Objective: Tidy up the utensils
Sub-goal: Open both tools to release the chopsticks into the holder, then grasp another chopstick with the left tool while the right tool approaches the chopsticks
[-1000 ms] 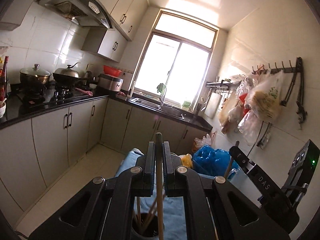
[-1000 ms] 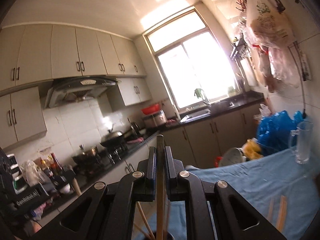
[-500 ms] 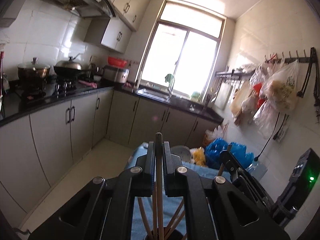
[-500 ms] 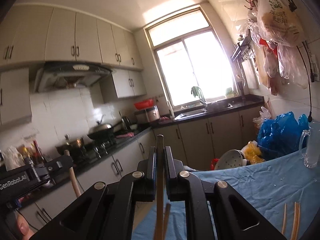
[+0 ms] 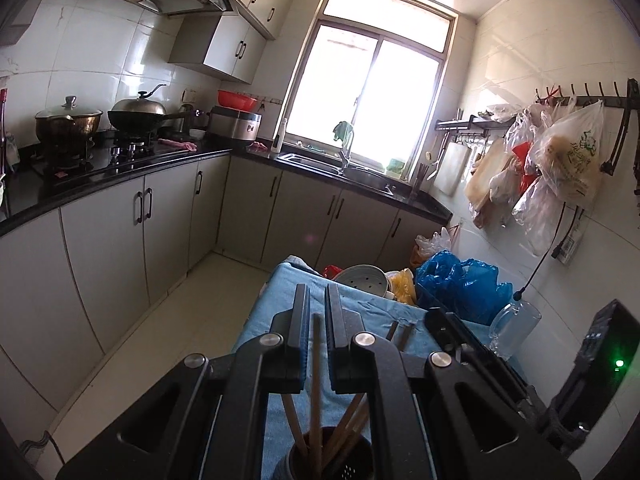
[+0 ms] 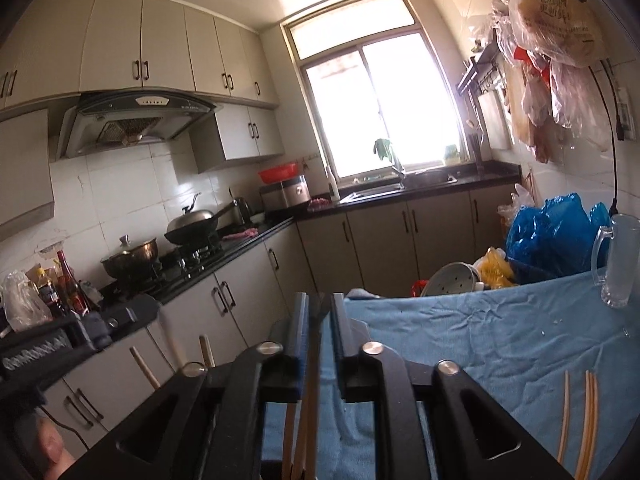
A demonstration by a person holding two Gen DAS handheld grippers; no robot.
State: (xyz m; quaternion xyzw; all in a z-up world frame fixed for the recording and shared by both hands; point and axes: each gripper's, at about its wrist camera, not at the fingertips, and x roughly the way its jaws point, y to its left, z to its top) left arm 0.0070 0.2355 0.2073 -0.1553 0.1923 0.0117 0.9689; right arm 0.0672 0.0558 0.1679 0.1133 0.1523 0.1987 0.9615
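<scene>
A dark perforated holder cup [image 5: 340,466] stands on the blue cloth directly below both grippers, with several wooden chopsticks [image 5: 352,416] leaning in it. My left gripper [image 5: 317,300] is open; one chopstick [image 5: 316,376] stands free in the gap between its jaws, its foot in the cup. My right gripper [image 6: 320,308] is also open, with a chopstick [image 6: 311,404] loose between its jaws, dropping toward the cup. Three loose chopsticks [image 6: 586,420] lie on the cloth at the right.
A blue cloth [image 6: 480,344] covers the table. A glass mug [image 6: 618,260], blue plastic bags [image 6: 552,236] and a steamer lid [image 6: 452,280] sit at its far end. Kitchen counters with a stove [image 5: 120,148] run along the left. Bags hang on the right wall [image 5: 560,168].
Both grippers have opened. The chopstick each held has slid down between the jaws into the cup. Both cameras tilted downward, showing more of the table.
</scene>
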